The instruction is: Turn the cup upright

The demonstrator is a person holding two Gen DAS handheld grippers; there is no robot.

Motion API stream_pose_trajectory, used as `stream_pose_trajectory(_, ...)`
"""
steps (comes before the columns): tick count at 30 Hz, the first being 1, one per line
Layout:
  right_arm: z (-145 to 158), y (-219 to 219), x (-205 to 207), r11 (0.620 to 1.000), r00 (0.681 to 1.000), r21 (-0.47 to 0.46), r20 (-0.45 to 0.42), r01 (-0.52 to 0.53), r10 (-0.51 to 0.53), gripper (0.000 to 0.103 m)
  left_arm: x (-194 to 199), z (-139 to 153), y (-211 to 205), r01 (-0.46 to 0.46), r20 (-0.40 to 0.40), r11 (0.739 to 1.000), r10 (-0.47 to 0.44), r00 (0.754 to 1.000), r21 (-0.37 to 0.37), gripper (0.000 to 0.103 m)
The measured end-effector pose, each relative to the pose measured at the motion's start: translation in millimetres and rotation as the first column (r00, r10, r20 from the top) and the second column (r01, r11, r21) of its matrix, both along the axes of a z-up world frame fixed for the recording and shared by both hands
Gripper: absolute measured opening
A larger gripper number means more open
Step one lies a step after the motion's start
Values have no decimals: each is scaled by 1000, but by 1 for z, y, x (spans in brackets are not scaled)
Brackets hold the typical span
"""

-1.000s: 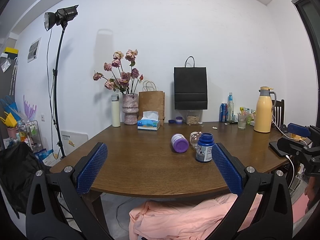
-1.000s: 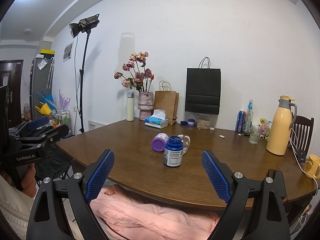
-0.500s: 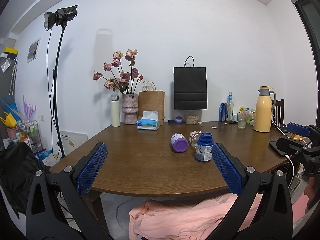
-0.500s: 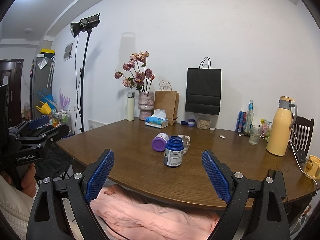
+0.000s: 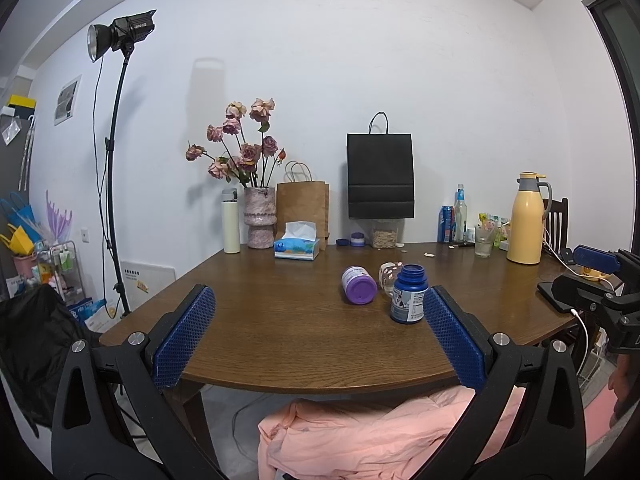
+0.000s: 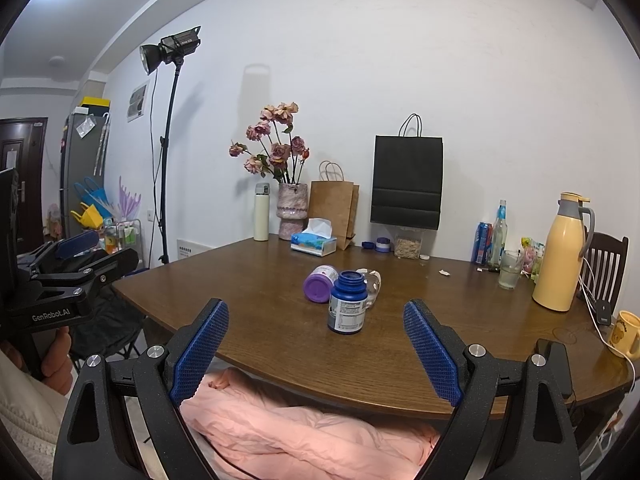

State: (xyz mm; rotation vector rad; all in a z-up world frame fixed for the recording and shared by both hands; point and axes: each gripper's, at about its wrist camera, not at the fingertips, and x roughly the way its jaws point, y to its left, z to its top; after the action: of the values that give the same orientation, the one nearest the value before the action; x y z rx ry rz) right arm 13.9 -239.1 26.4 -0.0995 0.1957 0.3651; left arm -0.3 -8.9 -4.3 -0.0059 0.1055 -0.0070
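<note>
A clear glass cup [image 5: 389, 275] [image 6: 373, 280] lies on its side in the middle of the brown table [image 5: 280, 320] [image 6: 400, 344], partly hidden behind an upright blue bottle [image 5: 409, 299] [image 6: 347, 303]. Next to it, a purple-capped jar [image 5: 358, 285] [image 6: 320, 283] also lies on its side. My left gripper [image 5: 318, 294] is open and held off the table's near edge, well short of the cup. My right gripper [image 6: 316, 306] is open too, equally far back. Nothing sits between either pair of fingers.
Along the wall stand a flower vase [image 5: 260, 222], a white flask [image 5: 231, 226], a tissue box [image 5: 297, 245], a brown bag and a black bag [image 5: 380, 178]. At the right are a yellow jug [image 6: 562, 254], bottles, a glass [image 6: 509, 276] and a yellow mug [image 6: 624, 334]. Pink fabric [image 6: 300, 432] lies below the near edge.
</note>
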Motion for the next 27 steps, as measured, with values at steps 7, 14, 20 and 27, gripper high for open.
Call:
stream_pose_trajectory(7, -2, 3, -2, 1000, 1000, -2, -9, 0, 0, 93, -1, 0, 0, 0, -2, 1000, 0, 1000, 0, 103)
stream_pose_trajectory(14, -3, 3, -2, 1000, 1000, -1, -12, 1, -1, 93, -1, 0, 0, 3, -9, 1000, -3, 1000, 2, 103)
stream_pose_trajectory(20, -6, 4, 6, 1000, 1000, 14, -31, 1, 0, 93, 11, 2, 2, 23, -15, 1000, -23, 1000, 16, 103)
stream_pose_trajectory(27, -9, -3, 63, 999, 995, 52, -98, 5, 0, 93, 70, 13, 3, 89, -66, 995, -92, 994, -43, 103)
